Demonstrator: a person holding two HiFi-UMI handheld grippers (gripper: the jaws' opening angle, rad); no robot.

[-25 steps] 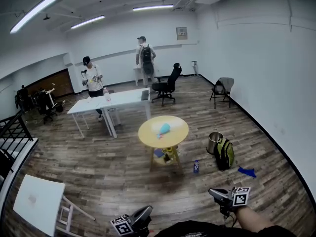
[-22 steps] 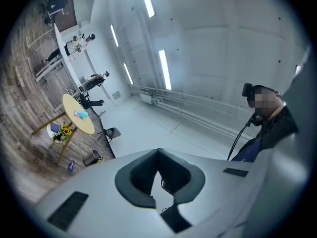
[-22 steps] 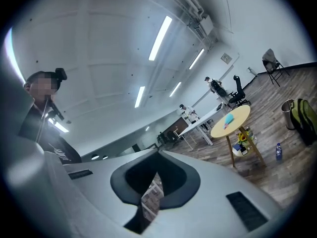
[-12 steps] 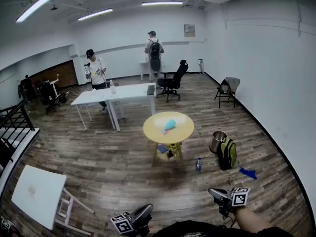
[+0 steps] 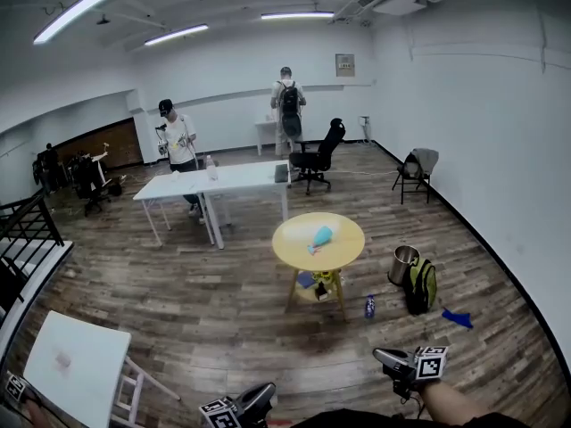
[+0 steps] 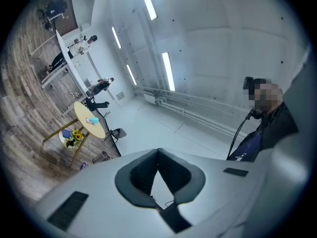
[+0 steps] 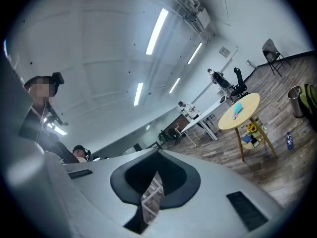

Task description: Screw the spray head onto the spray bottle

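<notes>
A grey-brown plank floor (image 5: 223, 301) lies between the person and the round yellow wooden worktop (image 5: 294, 246), which stands mid-room, well apart from both tools. On that worktop lies the pale blue plastic spray bottle (image 5: 321, 235), apparently on its side. It is too small here to tell whether the spray head is beside it or already on it. At the bottom edge of the head view are the left tongs (image 5: 263, 392) and the right tongs (image 5: 384, 358). Each pair is pressed together with nothing pinched between them.

I judge the step in hand to be the approach, with no screwing begun. The next move calls for reaching the worktop and spreading both tongs. One pair would then steady the bottle's body while the other takes the head and lines it up with the neck.
</notes>
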